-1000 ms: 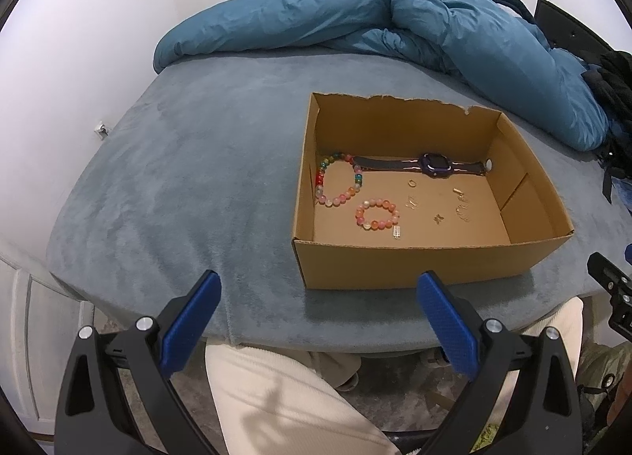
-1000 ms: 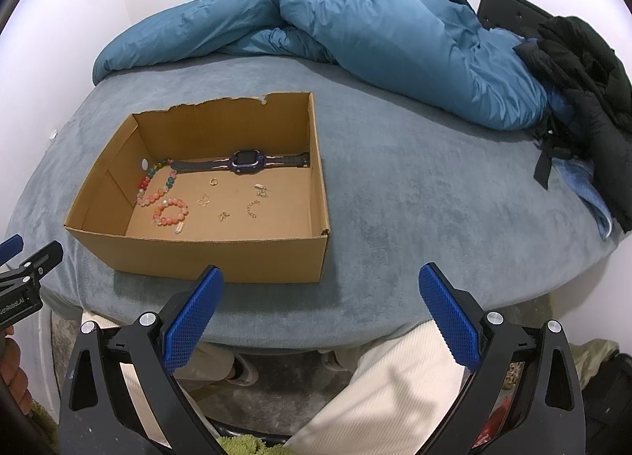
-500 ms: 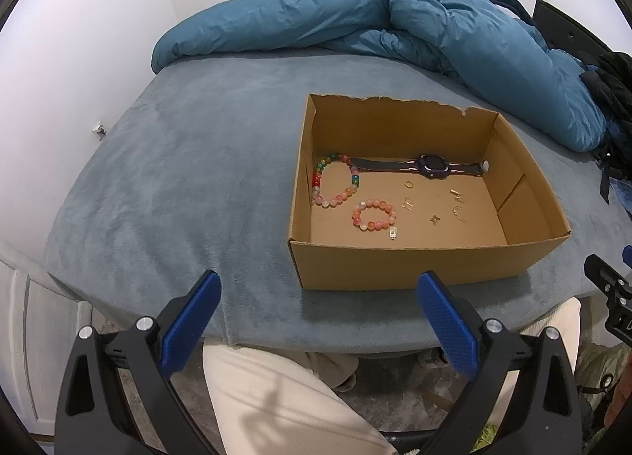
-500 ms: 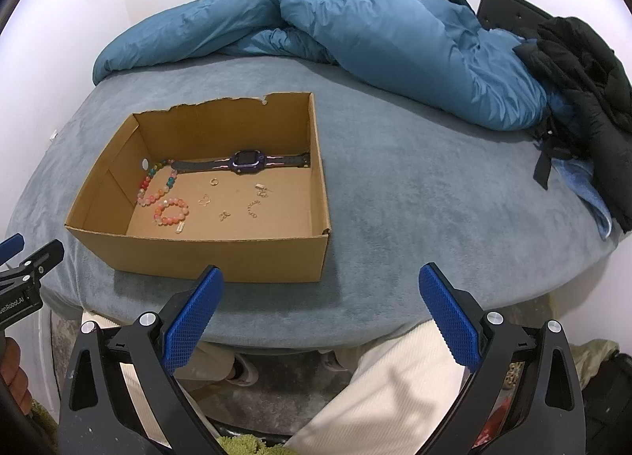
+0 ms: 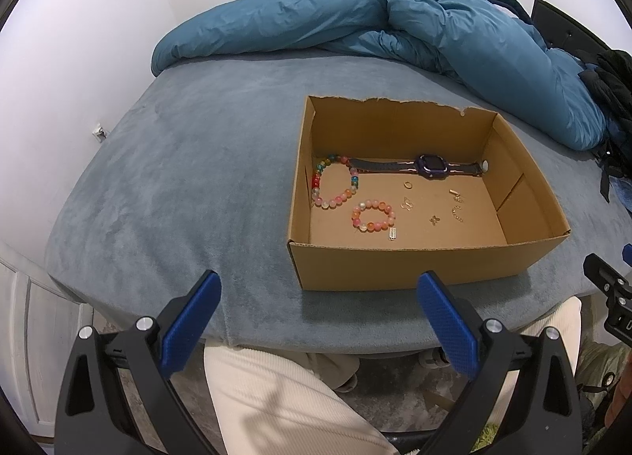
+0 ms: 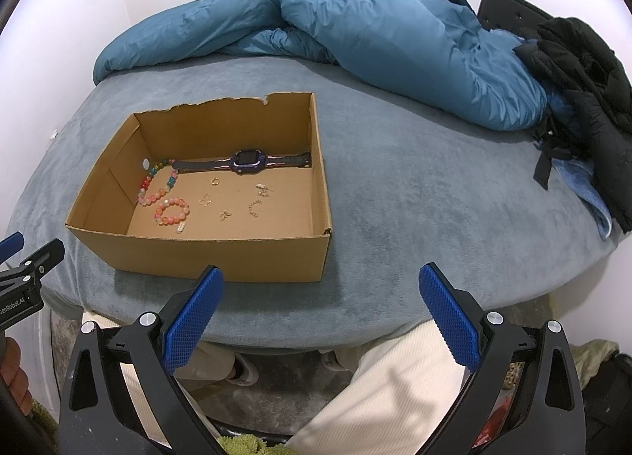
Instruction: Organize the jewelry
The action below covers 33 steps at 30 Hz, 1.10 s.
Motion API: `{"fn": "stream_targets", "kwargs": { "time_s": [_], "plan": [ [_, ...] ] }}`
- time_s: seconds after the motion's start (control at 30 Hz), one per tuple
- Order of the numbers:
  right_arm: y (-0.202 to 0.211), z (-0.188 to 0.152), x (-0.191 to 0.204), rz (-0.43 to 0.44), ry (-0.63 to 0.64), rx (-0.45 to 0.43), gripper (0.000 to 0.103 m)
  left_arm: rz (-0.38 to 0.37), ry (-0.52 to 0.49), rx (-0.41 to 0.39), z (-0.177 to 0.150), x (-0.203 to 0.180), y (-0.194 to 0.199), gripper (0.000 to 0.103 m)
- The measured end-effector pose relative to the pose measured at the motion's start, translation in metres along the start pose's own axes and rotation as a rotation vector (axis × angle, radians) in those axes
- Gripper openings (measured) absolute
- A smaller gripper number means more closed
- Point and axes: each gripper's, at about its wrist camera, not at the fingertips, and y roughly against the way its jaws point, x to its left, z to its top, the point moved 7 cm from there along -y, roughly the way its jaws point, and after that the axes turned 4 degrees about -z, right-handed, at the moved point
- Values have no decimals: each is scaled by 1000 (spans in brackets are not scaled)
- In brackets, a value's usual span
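Observation:
An open cardboard box sits on a grey-blue bed. Inside lie a purple watch, a multicolour bead bracelet, a smaller pink bead bracelet, a small ring, and several small gold pieces. My left gripper is open and empty, held at the near bed edge in front of the box. My right gripper is open and empty, at the near edge by the box's right corner.
A crumpled blue duvet lies across the back of the bed. Black clothing is piled at the right. The person's light trousers show below the bed edge. White walls surround the bed.
Both grippers have shifted very slightly; the box appears a little lower in the left view. Nothing was grasped or released.

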Motion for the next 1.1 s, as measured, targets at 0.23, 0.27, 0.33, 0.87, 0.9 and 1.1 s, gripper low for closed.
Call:
{"fn": "stream_targets", "kwargs": {
  "time_s": [0.23,0.27,0.33,0.87,0.9,1.1],
  "plan": [
    [0,0,1,-1,-1,-1,95,3,-3,-5,2,1,1,97],
    [0,0,1,-1,-1,-1,95,3,-4,-5,2,1,1,97],
    [0,0,1,0,0,0,95,3,-4,-6,2,1,1,97],
    [0,0,3,0,2,-5,95,1,-4,-9,3,1,2,97],
    [0,1,3,0,3,-6,95,2,-5,-9,3,1,2,97],
    [1,1,3,0,3,-6,95,2,-5,-9,4,1,2,97]
  ]
}}
